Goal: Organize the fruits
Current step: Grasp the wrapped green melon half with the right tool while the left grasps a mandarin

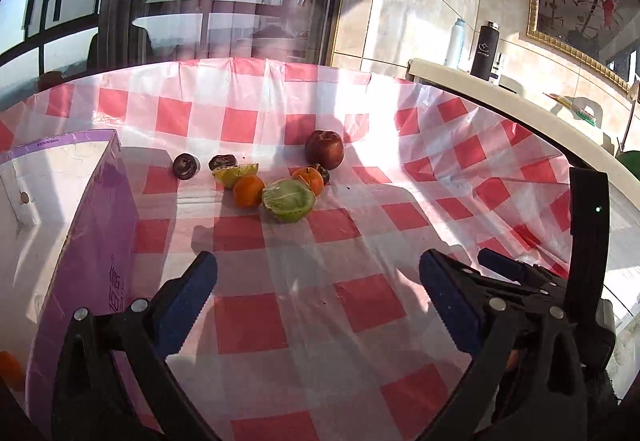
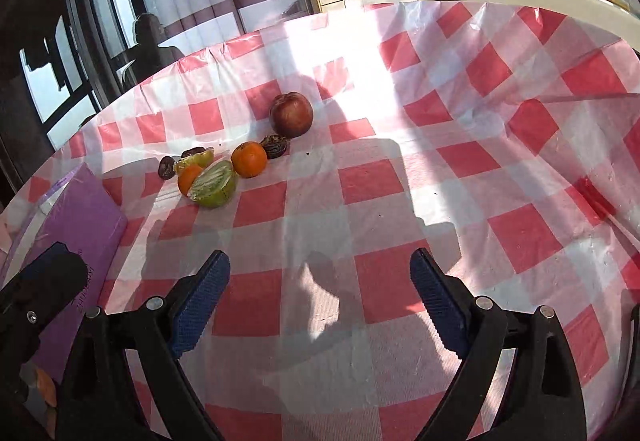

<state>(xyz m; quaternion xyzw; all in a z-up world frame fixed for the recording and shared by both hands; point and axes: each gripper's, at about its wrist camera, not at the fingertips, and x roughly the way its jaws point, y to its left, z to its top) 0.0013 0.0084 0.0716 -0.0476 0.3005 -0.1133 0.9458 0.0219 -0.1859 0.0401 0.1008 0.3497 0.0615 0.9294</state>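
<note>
A cluster of fruit lies mid-table on the red-checked cloth: a dark red apple [image 1: 325,149] [image 2: 291,114], two oranges [image 1: 248,191] [image 1: 309,179] [image 2: 249,159], a cut green citrus half [image 1: 288,200] [image 2: 213,183], a yellow-green wedge [image 1: 234,174] [image 2: 195,160] and small dark dried fruits [image 1: 185,166] [image 2: 275,146]. A purple box [image 1: 90,237] [image 2: 74,237] stands at the left. My left gripper [image 1: 318,305] is open and empty, short of the fruit. My right gripper [image 2: 320,305] is open and empty, also short of the fruit.
The right gripper's body [image 1: 560,281] shows at the right of the left wrist view; the left gripper's body [image 2: 36,293] shows at lower left of the right wrist view. A cream counter [image 1: 520,101] with bottles [image 1: 485,50] runs behind the table. An orange piece [image 1: 10,369] lies inside the box.
</note>
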